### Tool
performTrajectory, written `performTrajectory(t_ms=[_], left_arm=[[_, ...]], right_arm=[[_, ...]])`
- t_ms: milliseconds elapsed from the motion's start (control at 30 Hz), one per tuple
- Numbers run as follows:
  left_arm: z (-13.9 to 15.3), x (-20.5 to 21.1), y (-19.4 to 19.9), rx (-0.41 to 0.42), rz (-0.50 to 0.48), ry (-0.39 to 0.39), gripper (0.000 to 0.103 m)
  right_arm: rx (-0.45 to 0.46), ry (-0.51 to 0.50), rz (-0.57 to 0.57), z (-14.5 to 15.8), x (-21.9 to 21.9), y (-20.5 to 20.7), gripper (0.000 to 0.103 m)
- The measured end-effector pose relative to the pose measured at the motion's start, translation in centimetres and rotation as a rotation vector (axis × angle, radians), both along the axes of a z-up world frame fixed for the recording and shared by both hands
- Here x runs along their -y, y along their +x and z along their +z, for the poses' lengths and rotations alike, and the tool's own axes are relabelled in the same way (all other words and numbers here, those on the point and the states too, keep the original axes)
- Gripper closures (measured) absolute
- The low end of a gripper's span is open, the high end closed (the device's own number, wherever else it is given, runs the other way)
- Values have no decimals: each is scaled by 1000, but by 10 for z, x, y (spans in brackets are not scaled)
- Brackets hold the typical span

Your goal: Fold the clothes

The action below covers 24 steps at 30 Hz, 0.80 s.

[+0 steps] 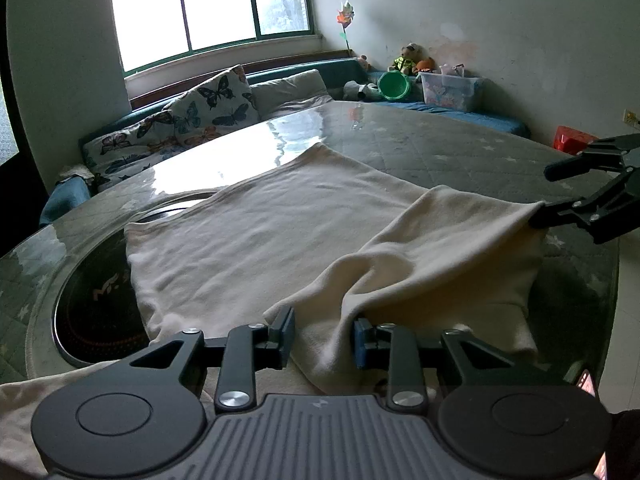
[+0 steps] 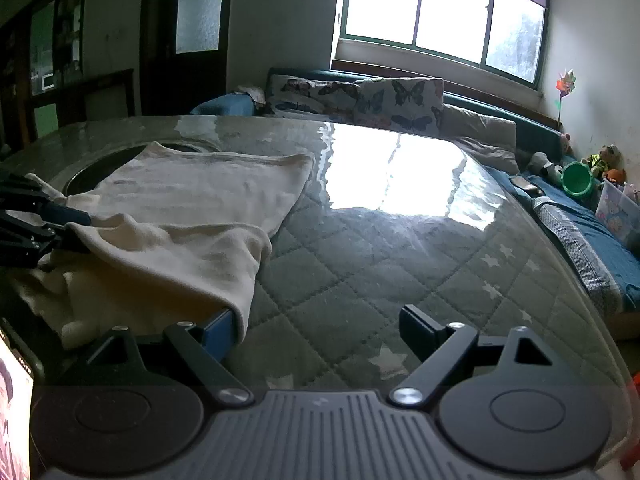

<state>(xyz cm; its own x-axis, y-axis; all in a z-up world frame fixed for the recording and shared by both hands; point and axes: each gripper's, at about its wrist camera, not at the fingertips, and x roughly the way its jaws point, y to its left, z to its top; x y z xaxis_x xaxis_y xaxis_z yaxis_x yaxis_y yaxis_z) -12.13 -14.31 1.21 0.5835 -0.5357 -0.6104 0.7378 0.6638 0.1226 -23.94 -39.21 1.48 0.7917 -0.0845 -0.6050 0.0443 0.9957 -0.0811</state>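
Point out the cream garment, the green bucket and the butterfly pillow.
cream garment (image 1: pixel 256 232), left wrist view, on its flat middle.
green bucket (image 1: pixel 394 86), left wrist view, on its inner wall.
butterfly pillow (image 2: pixel 396 100), right wrist view, on its printed front.

I see one cream garment (image 1: pixel 256 236), soft and lightly wrinkled, spread flat over the near-left part of the glass-topped table (image 1: pixel 440 148), covering part of its round dark inset. Its right-hand portion is lifted and folded over, draping in loose creases toward the near edge.
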Motion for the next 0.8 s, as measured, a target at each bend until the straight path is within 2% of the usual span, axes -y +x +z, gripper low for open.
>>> performTrajectory(t_ms=[433, 800], left_arm=[[0, -2, 0, 1, 9, 3, 63], [1, -6, -1, 8, 14, 13, 57]], right_arm=[[2, -10, -24, 17, 14, -24, 15], [61, -14, 13, 25, 6, 7, 15]])
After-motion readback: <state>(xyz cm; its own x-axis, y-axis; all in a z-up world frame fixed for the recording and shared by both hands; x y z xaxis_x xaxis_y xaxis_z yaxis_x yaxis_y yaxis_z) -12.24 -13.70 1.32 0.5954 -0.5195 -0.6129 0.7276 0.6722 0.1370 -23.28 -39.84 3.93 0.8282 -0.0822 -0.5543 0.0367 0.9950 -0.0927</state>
